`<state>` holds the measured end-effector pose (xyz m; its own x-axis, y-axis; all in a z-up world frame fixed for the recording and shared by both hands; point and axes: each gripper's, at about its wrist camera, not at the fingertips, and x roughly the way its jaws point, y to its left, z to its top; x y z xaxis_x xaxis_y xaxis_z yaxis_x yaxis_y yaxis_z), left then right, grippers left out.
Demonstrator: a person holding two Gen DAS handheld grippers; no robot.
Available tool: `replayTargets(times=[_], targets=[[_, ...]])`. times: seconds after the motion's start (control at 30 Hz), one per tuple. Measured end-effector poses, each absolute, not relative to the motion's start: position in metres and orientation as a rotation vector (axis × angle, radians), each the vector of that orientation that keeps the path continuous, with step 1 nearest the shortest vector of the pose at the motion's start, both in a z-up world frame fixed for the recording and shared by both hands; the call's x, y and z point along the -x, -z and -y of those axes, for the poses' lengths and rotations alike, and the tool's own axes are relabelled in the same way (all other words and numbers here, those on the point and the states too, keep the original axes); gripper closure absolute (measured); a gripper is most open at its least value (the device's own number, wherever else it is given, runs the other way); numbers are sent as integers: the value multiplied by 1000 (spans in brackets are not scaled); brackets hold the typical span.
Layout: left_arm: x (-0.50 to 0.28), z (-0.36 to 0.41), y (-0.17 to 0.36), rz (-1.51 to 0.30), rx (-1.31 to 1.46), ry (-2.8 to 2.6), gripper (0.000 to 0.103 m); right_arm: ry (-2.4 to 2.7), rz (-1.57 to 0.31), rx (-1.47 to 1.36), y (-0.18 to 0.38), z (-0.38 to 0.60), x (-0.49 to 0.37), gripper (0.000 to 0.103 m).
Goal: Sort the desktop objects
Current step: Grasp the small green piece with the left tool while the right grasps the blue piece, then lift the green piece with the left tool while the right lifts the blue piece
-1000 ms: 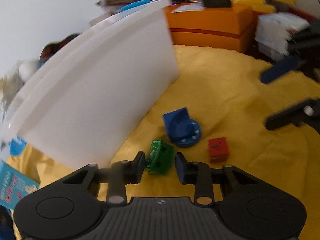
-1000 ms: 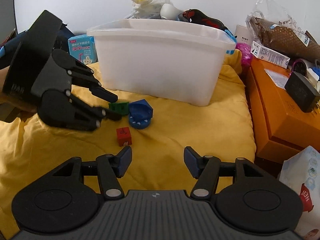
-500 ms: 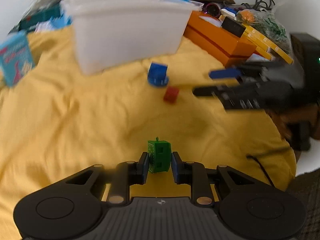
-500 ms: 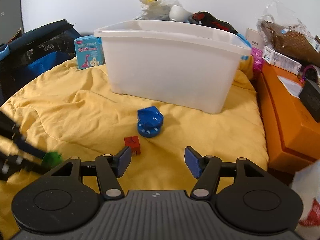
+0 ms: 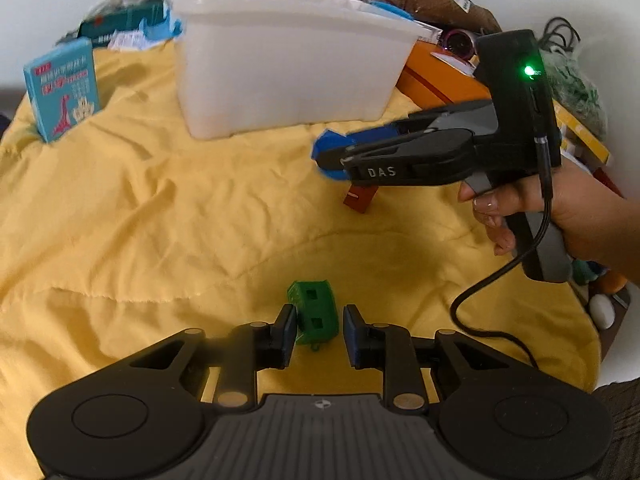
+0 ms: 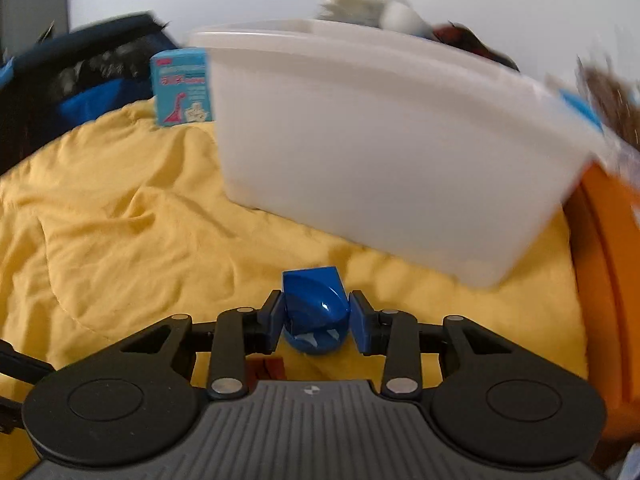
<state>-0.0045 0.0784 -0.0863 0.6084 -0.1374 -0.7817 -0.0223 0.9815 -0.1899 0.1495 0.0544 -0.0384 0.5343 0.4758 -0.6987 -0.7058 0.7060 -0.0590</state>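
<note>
While L tool (image 5: 316, 330) sits parted round green block (image 5: 314, 312), near | R tool (image 6: 316, 322) clamps blue piece (image 6: 314, 312) by white bin (image 6: 384, 152) | risk: curved sides slip.

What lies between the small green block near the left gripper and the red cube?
Only bare yellow cloth lies between the green block and the red cube, as the left wrist view shows.

Yellow quilt (image 5: 160, 216) under white bin (image 5: 280, 68)
</note>
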Motion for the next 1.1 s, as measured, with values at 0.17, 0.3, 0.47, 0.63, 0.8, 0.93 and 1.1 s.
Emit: replayTargets(times=[0.17, 0.3, 0.47, 0.63, 0.8, 0.93, 1.1], targets=[[9, -70, 87, -921, 139, 66, 69, -699, -704, 324, 20, -16, -122, 65], [10, -68, 93, -930, 139, 69, 65, -658, -765, 295, 19, 16, -93, 64], [7, -67, 97, -931, 140, 59, 65, -672, -817, 316, 28, 30, -63, 64], [1, -64, 97, -929, 131, 45, 65, -669, -832, 310, 36, 24, -58, 63], [-5, -62, 98, -930, 119, 41, 65, -681, -834, 351, 41, 17, -61, 54], [-5, -63, 99, -924, 115, 37, 78, -691, -834, 343, 43, 16, -63, 63], [-2, -55, 99, -923, 52, 65, 78, -711, -779, 437, 44, 9, -53, 68]])
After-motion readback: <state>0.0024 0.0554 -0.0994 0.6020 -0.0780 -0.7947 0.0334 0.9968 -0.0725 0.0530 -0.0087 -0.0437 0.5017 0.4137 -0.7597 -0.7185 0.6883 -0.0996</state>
